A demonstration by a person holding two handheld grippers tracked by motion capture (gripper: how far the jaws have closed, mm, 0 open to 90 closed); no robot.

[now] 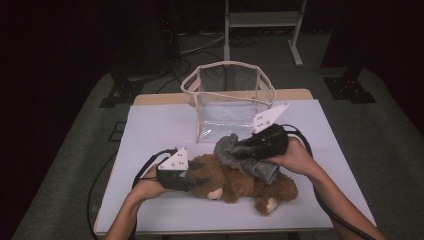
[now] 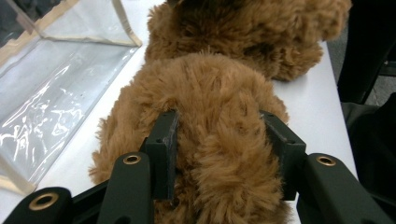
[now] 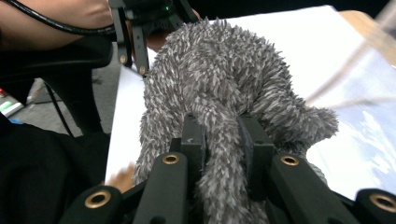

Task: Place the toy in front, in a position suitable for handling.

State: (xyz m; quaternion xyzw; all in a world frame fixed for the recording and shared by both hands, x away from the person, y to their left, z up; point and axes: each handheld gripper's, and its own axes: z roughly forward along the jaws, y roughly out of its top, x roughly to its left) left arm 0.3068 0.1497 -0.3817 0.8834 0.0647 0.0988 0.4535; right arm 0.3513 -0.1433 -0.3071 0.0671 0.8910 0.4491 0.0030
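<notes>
Brown plush bear lying near worktop front edge, pinched by left claw, partly open, pads pressed into fur. Grey fuzzy cloth clamped in nearly closed right claw, above bear.

No text, label, brand, number or sign can be read on anything here

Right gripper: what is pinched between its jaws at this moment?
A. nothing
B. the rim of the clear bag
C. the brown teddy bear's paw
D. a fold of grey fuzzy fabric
D. In the right gripper view, the right gripper has its jaws closed on a strand of the grey fuzzy fabric; the high view shows that cloth lifted over the brown teddy bear.
</notes>
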